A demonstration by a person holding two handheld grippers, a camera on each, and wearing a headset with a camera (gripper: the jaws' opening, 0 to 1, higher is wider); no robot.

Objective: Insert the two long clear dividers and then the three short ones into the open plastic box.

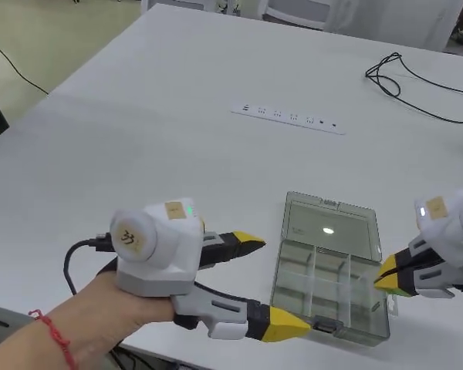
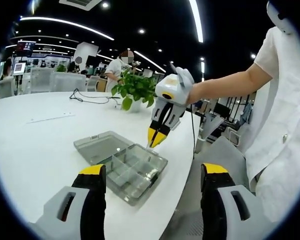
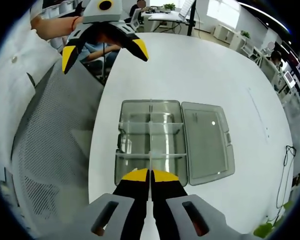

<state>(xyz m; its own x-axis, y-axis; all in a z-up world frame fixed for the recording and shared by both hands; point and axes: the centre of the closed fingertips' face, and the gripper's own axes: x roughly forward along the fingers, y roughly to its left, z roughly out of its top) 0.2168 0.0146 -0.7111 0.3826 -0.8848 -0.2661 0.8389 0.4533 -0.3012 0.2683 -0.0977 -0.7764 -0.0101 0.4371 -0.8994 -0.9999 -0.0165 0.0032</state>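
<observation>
No words or numbers are reading clearly. A round tan sticker (image 1: 128, 238) on the left gripper (image 1: 266, 284) is showing a dark mark, too blurred to read. Far screens (image 2: 20, 67) are showing nothing legible.

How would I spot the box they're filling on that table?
On the big white table, look at the near edge. The box lies there, greyish clear plastic with its lid opened flat; unlike the white power strip farther back, it is see-through and split into compartments.

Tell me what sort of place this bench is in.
Probably an open-plan office or lab: a large white table with a power strip, a potted plant, and long ceiling light strips.
</observation>
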